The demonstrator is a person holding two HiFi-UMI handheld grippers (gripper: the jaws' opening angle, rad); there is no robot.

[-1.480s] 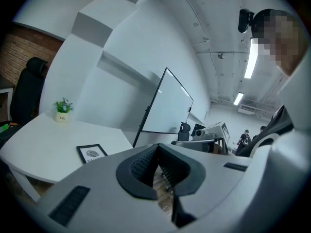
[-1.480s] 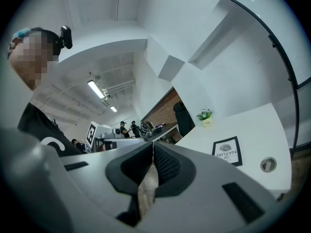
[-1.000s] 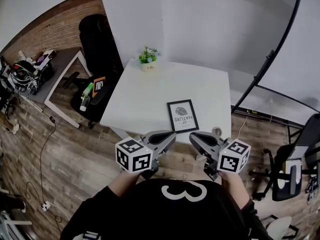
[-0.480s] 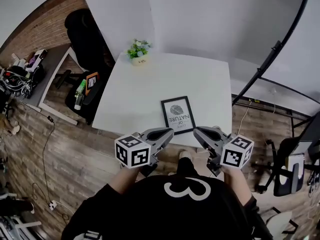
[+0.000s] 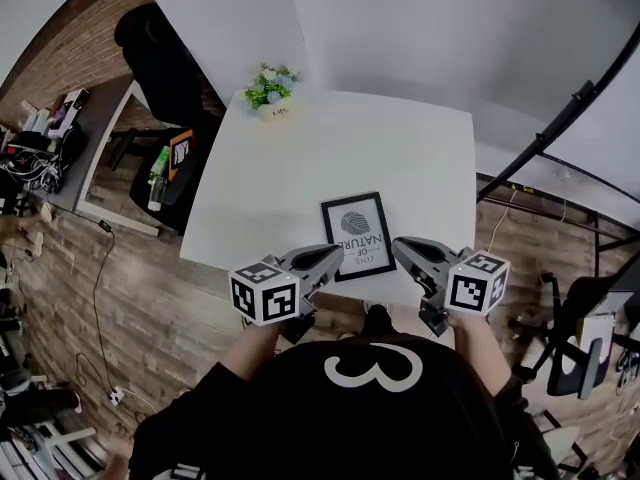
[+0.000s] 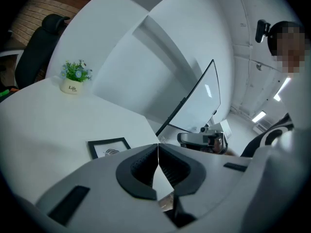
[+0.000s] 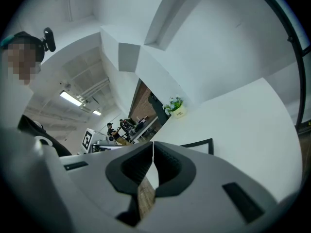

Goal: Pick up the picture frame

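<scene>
Head view, looking down. Shows the picture frame lying flat on the white table, close to the near edge. Puts it right between the tips of the left gripper and the right gripper, one by each near corner. Cannot tell from here about touching. Has a thin black rim, white paper inside, a dark fingerprint shape and some letters. Shows a square, smooth table top with a small plant pot at its far left corner. Around it, a wooden plank floor, a brick wall at the far left, a black chair and a grey desk piled with things.

Left gripper view. Shows both jaws pressed together, tip to tip, with nothing held. Finds the frame just ahead and a little to the left of the jaws, flat on the table. Shows ribbed black pads set in smooth grey plastic. Farther off, the plant pot at the far left and the other gripper off to the right.

Right gripper view. Shows jaws closed here too, holding nothing. Finds one black corner of the frame peeking over the right jaw, just ahead. Beyond, the bare white table, the plant pot and plain white walls.
</scene>
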